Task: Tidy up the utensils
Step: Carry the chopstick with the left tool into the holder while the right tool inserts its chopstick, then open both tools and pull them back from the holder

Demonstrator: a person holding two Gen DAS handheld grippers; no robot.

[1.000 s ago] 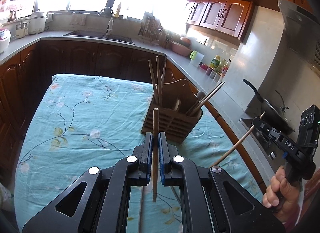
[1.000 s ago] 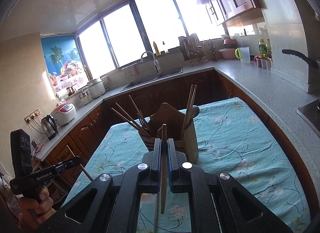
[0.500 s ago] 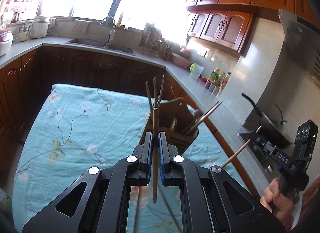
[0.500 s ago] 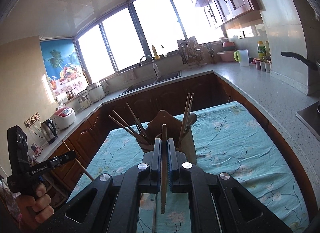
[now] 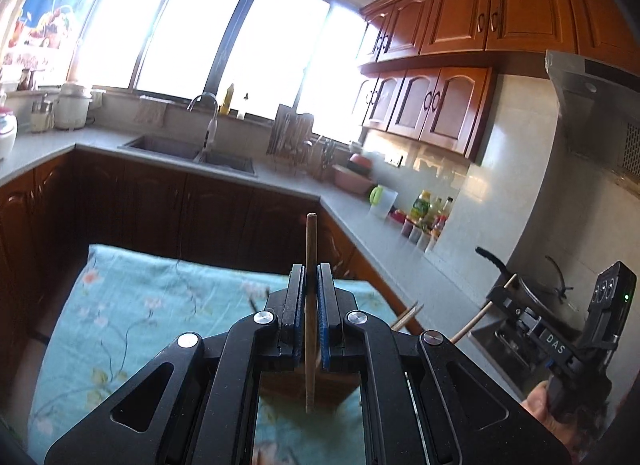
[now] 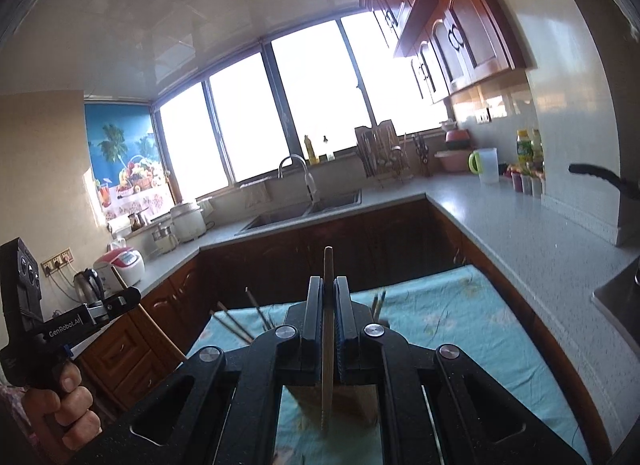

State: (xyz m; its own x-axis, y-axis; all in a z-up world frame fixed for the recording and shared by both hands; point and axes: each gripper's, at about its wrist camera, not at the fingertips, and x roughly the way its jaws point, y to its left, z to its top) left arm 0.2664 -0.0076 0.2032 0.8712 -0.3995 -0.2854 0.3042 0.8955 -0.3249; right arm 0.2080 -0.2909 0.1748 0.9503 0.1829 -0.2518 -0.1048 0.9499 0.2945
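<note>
Chopstick (image 5: 311, 297) stands upright between the closed jaws of the left gripper (image 5: 311, 273), with its top above the pads and its lower end below them. Right gripper (image 6: 328, 285) is clamped the same way on another wooden chopstick (image 6: 328, 329). Wooden utensil holder (image 6: 352, 399) stands on the floral tablecloth (image 6: 440, 317), mostly hidden behind both grippers.

Chopstick (image 5: 310, 249): matt bare wood. Gripper bodies: matt black plastic with bright metal screws (image 5: 265, 317). Tablecloth (image 5: 132, 305): printed floral cloth. Worktop (image 6: 532, 241): smooth speckled stone. Wall cabinets (image 5: 452, 21): glossy varnished wood.
</note>
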